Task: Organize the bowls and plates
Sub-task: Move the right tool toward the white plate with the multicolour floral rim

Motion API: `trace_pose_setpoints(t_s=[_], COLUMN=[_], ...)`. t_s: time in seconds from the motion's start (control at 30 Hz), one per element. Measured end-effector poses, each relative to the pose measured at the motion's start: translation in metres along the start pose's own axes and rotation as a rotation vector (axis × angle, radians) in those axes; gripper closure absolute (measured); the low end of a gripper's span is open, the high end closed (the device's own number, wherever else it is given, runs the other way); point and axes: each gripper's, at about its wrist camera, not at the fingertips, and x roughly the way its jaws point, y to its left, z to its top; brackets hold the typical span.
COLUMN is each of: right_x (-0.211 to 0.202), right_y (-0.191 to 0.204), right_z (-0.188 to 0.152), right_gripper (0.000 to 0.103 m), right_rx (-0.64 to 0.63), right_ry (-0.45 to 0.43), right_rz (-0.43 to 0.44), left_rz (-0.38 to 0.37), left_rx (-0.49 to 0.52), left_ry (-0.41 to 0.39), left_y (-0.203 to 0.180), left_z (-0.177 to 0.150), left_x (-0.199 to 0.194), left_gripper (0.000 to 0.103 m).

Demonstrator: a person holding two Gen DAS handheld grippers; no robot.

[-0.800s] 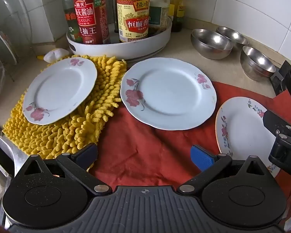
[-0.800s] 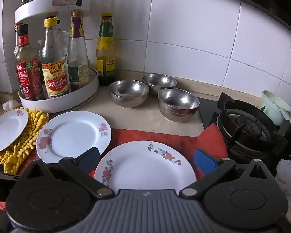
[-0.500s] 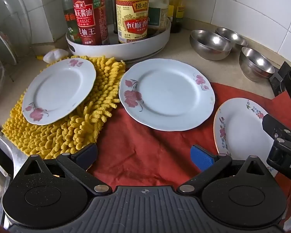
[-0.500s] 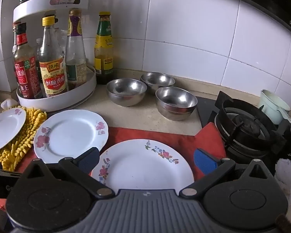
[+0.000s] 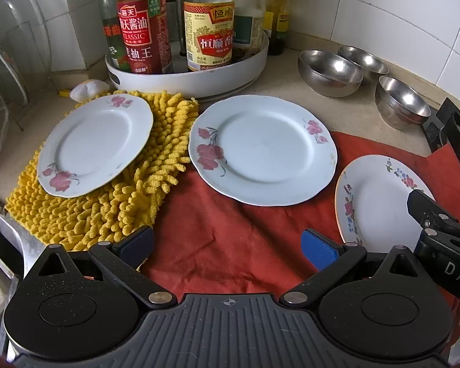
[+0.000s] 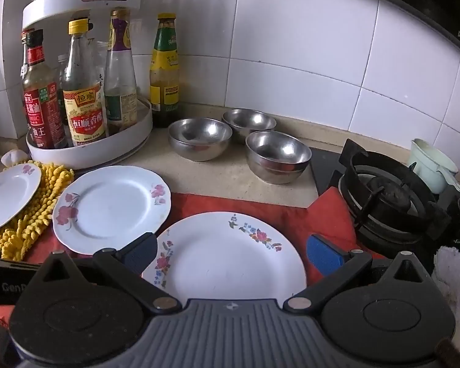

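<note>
1. Three plates lie spread out singly on the table, none stacked. Taking the red cloth [image 5: 230, 245] as the landmark: the large rose plate [image 5: 262, 150] sits on its far left part, the small wildflower plate [image 6: 227, 254] on its middle, and a smaller rose plate [image 5: 93, 144] lies off its left edge, on a yellow chenille mat [image 5: 86, 214].
2. Three steel bowls [image 6: 199, 136] stand apart on the bare table behind the cloth, near the tiled wall.
3. The left claw [image 5: 227, 245] hangs released over the cloth's near left part, nothing between its pads.
4. The right claw [image 6: 230, 253] is also spread wide and empty, its pads flanking the wildflower plate from above without touching it.
5. I judge this to be the opening step: reaching for the first plate.
6. The next move probably calls for lowering the right claw to that plate's rim and pinching it, since a flat plate offers only the edge.
</note>
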Motion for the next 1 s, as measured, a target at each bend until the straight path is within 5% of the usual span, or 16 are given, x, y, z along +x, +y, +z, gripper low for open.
trace_pose_setpoints(t_s=[1.0], right_x=[-0.007], right_y=[0.004], right_z=[-0.01], right_gripper=[0.003], right_rx=[-0.011], right_ry=[0.024], right_rz=[-0.024], left_rz=[-0.042], left_rx=[0.019], left_ry=[0.037], left_y=[0.0], left_z=[-0.011], left_x=[0.001], left_gripper=[0.0])
